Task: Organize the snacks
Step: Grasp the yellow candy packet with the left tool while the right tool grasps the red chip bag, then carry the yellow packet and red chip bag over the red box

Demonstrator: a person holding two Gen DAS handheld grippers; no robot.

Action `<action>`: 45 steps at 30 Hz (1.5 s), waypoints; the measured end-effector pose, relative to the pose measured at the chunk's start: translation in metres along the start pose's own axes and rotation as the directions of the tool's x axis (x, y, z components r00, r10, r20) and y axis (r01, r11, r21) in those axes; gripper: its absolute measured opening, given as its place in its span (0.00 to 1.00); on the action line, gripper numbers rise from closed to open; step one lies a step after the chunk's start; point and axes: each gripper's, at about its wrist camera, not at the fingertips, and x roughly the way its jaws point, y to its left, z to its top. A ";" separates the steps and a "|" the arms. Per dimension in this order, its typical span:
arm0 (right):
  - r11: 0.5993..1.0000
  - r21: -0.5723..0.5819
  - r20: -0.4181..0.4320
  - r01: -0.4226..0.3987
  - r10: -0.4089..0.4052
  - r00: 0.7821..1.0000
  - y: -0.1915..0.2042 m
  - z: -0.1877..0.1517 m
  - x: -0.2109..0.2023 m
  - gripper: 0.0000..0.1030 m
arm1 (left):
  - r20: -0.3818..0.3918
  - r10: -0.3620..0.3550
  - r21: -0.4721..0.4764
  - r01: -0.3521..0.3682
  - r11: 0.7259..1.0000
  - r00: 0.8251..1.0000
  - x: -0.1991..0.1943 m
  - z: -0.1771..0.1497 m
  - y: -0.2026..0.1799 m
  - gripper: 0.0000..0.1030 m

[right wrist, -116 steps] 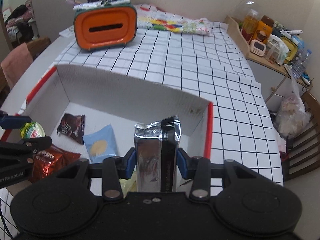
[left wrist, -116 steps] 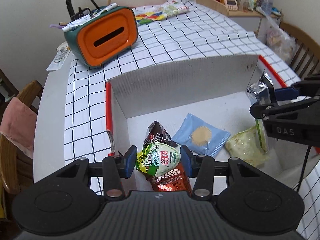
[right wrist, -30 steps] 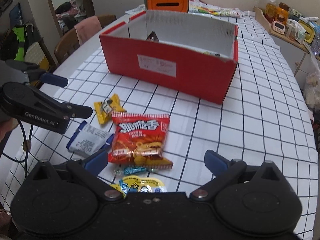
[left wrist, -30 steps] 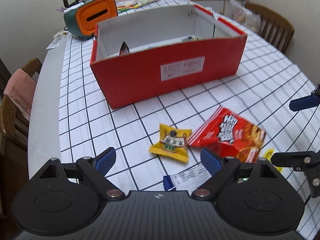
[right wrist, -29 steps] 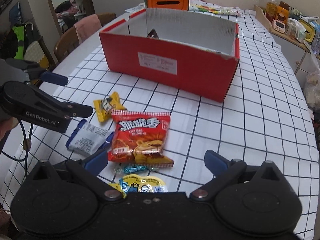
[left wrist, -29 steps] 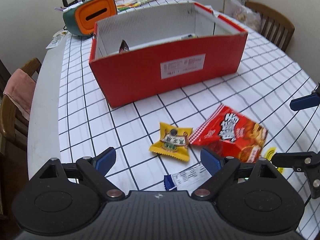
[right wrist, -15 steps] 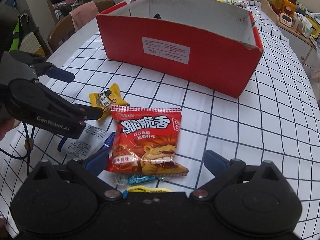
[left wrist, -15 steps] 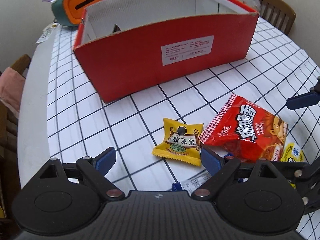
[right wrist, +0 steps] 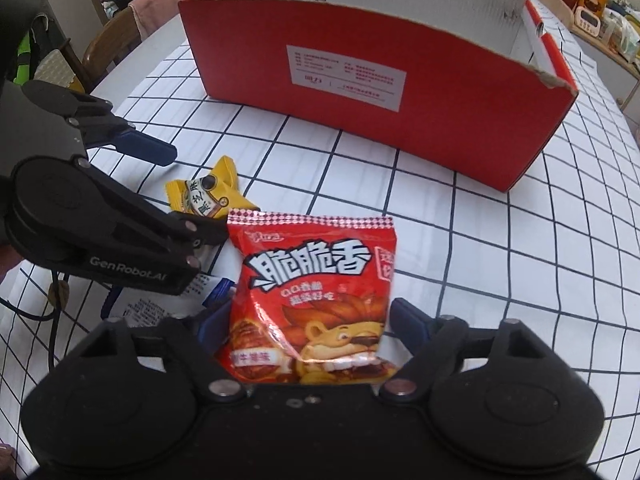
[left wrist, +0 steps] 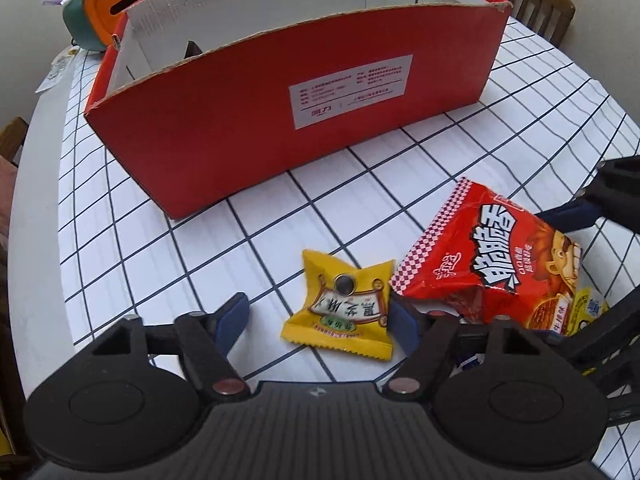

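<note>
**Both grippers low over loose snacks**

Now we hold the left gripper [left wrist: 318, 318] spread wide around the yellow candy packet [left wrist: 340, 312] at lower centre of its view, fingers not gripping it. Our right gripper [right wrist: 306, 326] is also spread, the red chip bag [right wrist: 312, 292] lying between its fingers. Across the upper frame sits the red box [left wrist: 248, 120] on the checked tablecloth [left wrist: 400, 184].

Matte black left tool [left wrist: 318, 318], blue fingertip pads [left wrist: 234, 314], silver screws, white "GenRobot.AI" lettering, black cable

Bare checked cloth [left wrist: 360, 184] between snacks and red box [left wrist: 248, 120].
</note>
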 end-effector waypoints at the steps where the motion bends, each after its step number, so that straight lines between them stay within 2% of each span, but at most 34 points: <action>1: 1.000 -0.001 0.001 0.003 -0.003 1.000 0.001 0.000 0.000 0.76 | 0.001 -0.007 -0.001 0.007 1.000 1.000 -0.001 0.000 0.000 0.63; 7: 1.000 -0.003 0.012 0.010 -0.010 1.000 0.001 -0.001 -0.003 0.70 | 0.001 -0.054 -0.032 0.054 0.998 0.999 -0.002 -0.001 0.001 0.44; 9: 1.000 0.002 0.017 0.010 -0.010 1.000 0.001 -0.002 -0.003 0.69 | 0.007 -0.054 -0.038 0.054 0.998 0.999 -0.003 -0.002 0.001 0.41; 18: 0.998 0.058 0.046 0.015 -0.018 0.999 -0.007 -0.006 -0.013 0.68 | 0.021 -0.043 -0.106 0.045 0.993 0.999 -0.009 -0.005 0.006 0.36; 28: 0.991 0.131 0.108 -0.008 -0.006 0.994 -0.016 -0.007 -0.042 0.68 | 0.040 -0.035 -0.186 0.042 0.982 0.999 -0.029 -0.010 0.014 0.36; 37: 0.985 0.173 0.136 -0.025 0.001 0.991 -0.021 -0.004 -0.069 0.68 | 0.070 -0.009 -0.246 0.026 0.969 0.998 -0.062 -0.013 0.015 0.36; 45: 0.985 0.167 0.202 -0.032 -0.003 0.979 -0.023 0.012 -0.095 0.68 | 0.134 0.006 -0.262 0.029 0.965 0.991 -0.094 0.003 0.011 0.36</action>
